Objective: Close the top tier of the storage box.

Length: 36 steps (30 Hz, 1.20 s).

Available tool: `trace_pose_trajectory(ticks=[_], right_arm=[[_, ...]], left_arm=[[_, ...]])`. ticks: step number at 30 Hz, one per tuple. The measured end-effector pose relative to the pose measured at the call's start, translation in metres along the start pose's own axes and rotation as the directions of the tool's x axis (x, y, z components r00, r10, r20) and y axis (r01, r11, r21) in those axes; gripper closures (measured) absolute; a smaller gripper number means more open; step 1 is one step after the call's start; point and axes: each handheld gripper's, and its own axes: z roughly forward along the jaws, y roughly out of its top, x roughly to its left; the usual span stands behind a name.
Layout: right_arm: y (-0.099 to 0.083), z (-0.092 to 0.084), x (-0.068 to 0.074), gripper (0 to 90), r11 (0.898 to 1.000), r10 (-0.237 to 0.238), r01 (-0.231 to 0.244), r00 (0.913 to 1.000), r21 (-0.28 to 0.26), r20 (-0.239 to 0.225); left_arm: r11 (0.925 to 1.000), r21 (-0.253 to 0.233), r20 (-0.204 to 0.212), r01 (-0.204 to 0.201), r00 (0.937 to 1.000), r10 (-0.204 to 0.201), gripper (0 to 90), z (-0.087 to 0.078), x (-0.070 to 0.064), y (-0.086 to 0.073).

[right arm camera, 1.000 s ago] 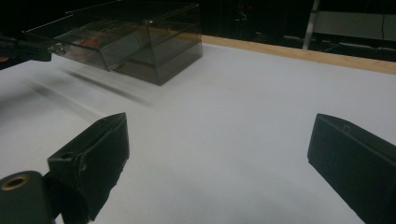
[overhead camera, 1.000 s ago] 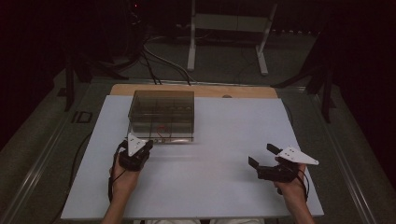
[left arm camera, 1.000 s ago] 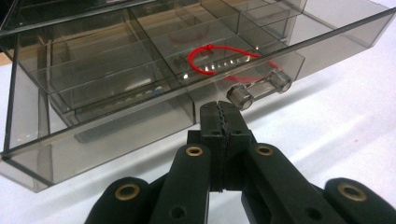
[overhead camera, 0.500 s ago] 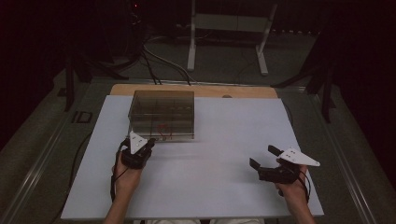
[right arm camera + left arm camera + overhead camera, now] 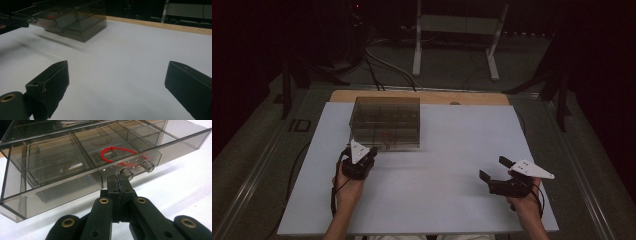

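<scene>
A smoky clear box (image 5: 384,117) with compartments stands at the back left of the white table top (image 5: 452,145). Its drawer (image 5: 75,162) is pulled out toward me, and a red cord loop (image 5: 110,153) lies in one of its sections. My left gripper (image 5: 121,180) is shut, its tips pinching the left end of the drawer's clear handle (image 5: 140,168). In the high view the left gripper (image 5: 368,151) sits at the box's front. My right gripper (image 5: 494,169) rests open near the table's front right, its jaws (image 5: 117,72) wide apart over bare white surface.
A strip of wooden table edge (image 5: 422,96) shows behind the white top. Beyond it on the dark floor stand a white metal frame (image 5: 417,45) and black cables (image 5: 377,60). In the right gripper view the box (image 5: 82,20) is far off to the left.
</scene>
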Motion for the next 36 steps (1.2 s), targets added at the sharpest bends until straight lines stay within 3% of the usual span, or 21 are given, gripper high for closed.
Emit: trace_pose_trajectory(ticks=[25,36], right_arm=[[-0.001,-0.001,-0.002,5.6,1.0,0.006,-0.006,1.0,-0.002,0.004],[-0.001,0.0,-0.001,5.6,1.0,0.009,-0.009,1.0,0.002,0.004]], left_arm=[[0.9999,-0.002,-0.011,0.013,0.9999,-0.013,90.0,0.009,0.001,0.009],[0.9993,-0.01,-0.018,0.036,0.9992,-0.036,90.0,0.015,0.004,0.01]])
